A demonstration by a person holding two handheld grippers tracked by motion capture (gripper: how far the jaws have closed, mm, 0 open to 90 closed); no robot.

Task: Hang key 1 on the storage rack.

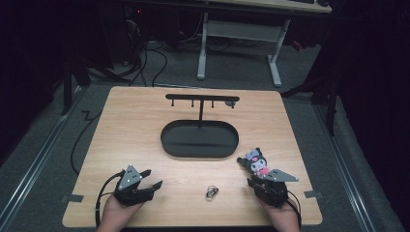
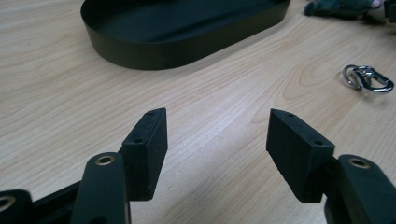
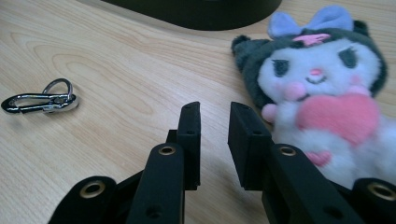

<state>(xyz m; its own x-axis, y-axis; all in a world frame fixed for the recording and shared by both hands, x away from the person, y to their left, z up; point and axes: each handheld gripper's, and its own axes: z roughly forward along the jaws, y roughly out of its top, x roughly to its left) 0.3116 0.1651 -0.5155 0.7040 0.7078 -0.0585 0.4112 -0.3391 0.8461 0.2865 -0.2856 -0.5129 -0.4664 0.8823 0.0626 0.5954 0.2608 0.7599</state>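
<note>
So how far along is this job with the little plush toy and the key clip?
It looks barely begun. Nothing hangs on the black stand, and its oval tray lies bare. The plush toy lies on the table just beside the right tongs, whose jaws stand slightly apart with nothing between them. The metal clip lies untouched between the hands. The left tongs are open and hold nothing. Picking up and placing both things likely remain.

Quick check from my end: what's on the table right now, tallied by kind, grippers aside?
Plush toy: 1
Metal clip with ring: 1
Black stand with oval tray: 1
Total: 3
</note>
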